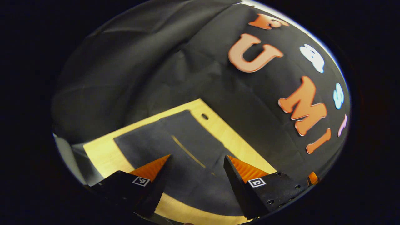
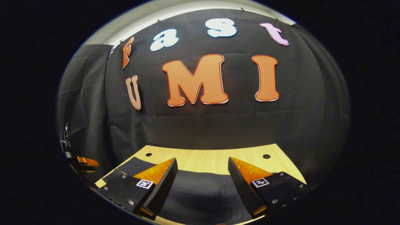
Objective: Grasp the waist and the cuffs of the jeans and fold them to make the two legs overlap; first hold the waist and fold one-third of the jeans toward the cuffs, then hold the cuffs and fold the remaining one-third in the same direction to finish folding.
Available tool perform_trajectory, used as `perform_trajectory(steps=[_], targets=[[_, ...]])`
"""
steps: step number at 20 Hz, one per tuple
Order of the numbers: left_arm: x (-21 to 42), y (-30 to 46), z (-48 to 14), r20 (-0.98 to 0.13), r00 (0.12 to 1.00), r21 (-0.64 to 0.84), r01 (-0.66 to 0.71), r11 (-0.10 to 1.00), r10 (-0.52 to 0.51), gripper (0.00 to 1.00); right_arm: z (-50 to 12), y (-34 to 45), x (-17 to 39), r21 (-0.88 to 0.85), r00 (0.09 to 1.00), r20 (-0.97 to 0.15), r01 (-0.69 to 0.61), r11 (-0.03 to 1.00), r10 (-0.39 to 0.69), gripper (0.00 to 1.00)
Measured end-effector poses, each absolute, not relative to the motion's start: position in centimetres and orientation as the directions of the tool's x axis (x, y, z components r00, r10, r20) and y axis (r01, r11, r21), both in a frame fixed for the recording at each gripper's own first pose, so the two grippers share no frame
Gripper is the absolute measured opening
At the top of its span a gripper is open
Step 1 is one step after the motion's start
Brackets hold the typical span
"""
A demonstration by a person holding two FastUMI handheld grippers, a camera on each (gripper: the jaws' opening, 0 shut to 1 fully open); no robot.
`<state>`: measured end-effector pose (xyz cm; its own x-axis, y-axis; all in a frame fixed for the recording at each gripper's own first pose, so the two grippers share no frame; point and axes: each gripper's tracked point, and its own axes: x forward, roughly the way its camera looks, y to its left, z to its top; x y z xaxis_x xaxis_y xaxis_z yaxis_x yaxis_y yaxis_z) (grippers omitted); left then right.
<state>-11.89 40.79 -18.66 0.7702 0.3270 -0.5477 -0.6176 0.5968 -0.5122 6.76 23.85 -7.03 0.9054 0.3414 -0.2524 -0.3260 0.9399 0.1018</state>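
Lying flat on the pale wooden table, the dark jeans spread across most of its top, as I see them through the left gripper view, with the 2 legs side by side and a thin strip of wood showing in the gap between them. My left gripper hangs above the cloth with its fingers spread wide, nothing between them. In the right gripper view the jeans lie along the near edge of the table, whose far part is bare wood with 2 small round holes near its back corners. My right gripper is likewise parted and holds nothing, poised over the denim. At the far left of that view I make out the other gripper, partly hidden. Black cloth walls the booth behind the table.
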Motion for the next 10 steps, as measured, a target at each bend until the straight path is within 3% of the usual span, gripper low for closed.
perform_trajectory(steps=[5, 7, 10], targets=[[-13.7, 41.1, -26.6, -0.670, 0.690, -0.617, -0.723, 0.312, 0.274, 0.98, -9.7, 23.6, 5.9, 0.193, 0.862, -0.350, -0.318, 0.928, 0.368, 0.97], [-14.4, 41.2, -29.3, -0.715, 0.648, -0.601, -0.762, 0.243, 0.263, 0.95, -9.7, 23.2, 5.8, 0.240, 0.856, -0.357, -0.303, 0.922, 0.374, 0.97], [-15.5, 41.5, -32.2, -0.782, 0.570, -0.545, -0.822, 0.166, 0.252, 0.98, -9.8, 21.9, 5.8, 0.284, 0.854, -0.375, -0.265, 0.921, 0.361, 0.97]])
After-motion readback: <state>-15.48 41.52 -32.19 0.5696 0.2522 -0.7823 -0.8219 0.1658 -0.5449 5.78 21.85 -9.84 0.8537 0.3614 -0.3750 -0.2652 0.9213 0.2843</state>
